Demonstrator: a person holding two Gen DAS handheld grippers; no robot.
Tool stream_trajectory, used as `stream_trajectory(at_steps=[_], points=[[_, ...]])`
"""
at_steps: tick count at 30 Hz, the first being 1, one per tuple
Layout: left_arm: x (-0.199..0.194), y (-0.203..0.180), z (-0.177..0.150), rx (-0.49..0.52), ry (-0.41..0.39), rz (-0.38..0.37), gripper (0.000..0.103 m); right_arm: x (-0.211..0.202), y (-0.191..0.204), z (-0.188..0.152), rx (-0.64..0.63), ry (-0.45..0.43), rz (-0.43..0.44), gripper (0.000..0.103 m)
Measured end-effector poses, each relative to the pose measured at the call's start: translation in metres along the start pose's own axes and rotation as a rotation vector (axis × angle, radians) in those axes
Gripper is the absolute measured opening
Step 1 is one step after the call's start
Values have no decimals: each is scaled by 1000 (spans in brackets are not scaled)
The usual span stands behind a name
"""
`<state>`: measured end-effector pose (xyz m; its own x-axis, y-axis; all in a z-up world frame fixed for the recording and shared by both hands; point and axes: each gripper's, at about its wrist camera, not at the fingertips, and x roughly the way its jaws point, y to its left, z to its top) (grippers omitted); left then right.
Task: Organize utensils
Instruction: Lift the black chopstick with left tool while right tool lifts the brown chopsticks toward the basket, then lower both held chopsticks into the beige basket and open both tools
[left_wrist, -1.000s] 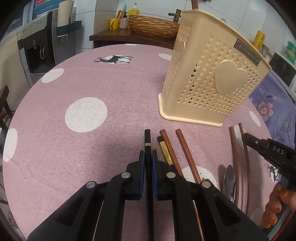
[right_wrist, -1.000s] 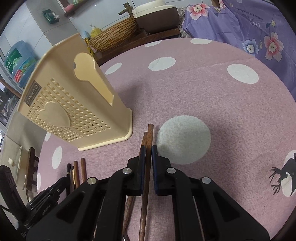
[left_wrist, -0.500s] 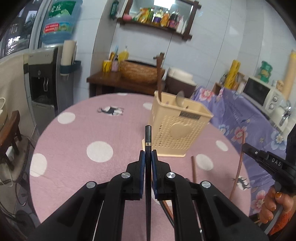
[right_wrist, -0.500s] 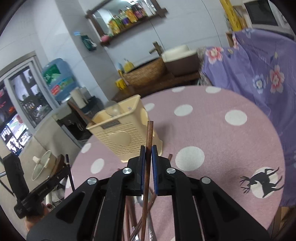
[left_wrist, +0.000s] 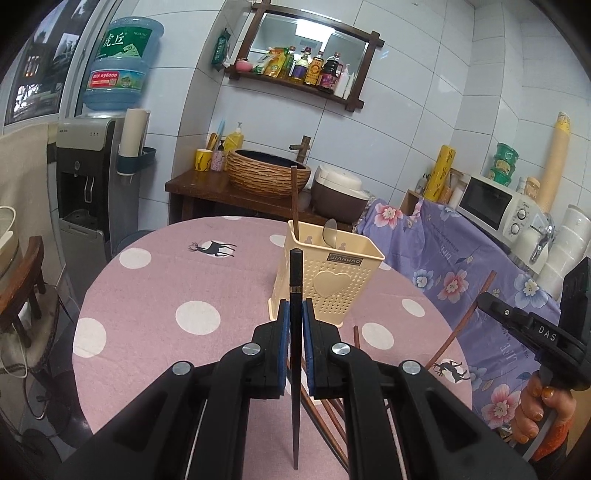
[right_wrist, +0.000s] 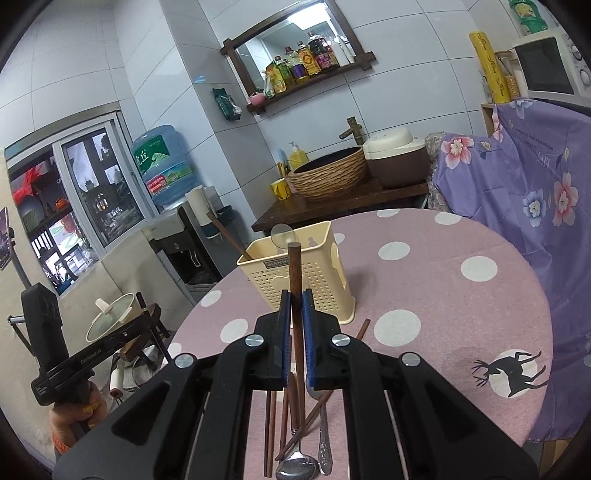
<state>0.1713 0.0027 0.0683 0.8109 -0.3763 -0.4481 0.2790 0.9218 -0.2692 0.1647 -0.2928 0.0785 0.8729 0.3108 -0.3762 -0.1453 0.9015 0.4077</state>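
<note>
Left tool (left_wrist: 294, 314): clamped on black chopstick (left_wrist: 295, 280). Right tool (right_wrist: 294, 308): clamped on brown chopstick (right_wrist: 294, 269). Cream utensil holder (left_wrist: 332, 284): frame centre; bare bench (left_wrist: 155, 295) leftward to rim.

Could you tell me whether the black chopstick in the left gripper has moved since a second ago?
Yes. The black chopstick has risen off the pink tablecloth, its tip now against the utensil basket.

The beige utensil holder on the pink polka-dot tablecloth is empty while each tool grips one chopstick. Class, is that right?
Not quite. The left wrist view shows the beige utensil holder already containing a brown chopstick and a spoon. The rest stands: the left tool grips a black chopstick and the right tool a brown one, above the pink polka-dot tablecloth.
</note>
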Motion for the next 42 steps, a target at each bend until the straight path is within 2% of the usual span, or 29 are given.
stream_trajectory(at_steps=[8, 14, 18, 23, 27, 30, 34, 38, 42], points=[[-3, -3, 12, 21, -37, -4, 8, 4, 8, 11, -30, -7, 8, 7], [-1, -7, 32, 37, -59, -27, 8, 7, 16, 32, -55, -18, 23, 7], [1, -15, 64, 55, -89, -51, 8, 15, 29, 66, -95, -43, 25, 7], [1, -30, 126, 71, -149, -80, 8, 22, 50, 125, -138, -114, 10, 7], [5, -41, 169, 71, -210, -71, 8, 29, 70, 170, -192, -200, -37, 7], [16, -50, 184, 80, -250, -39, 8, 42, 76, 187, -220, -245, -83, 7], [49, -54, 178, 96, -234, 3, 8, 73, 70, 179, -223, -229, -122, 7], [78, -51, 150, 104, -194, 32, 8, 105, 53, 149, -204, -166, -147, 7], [104, -46, 118, 102, -122, 42, 8, 129, 38, 121, -182, -98, -158, 7]])
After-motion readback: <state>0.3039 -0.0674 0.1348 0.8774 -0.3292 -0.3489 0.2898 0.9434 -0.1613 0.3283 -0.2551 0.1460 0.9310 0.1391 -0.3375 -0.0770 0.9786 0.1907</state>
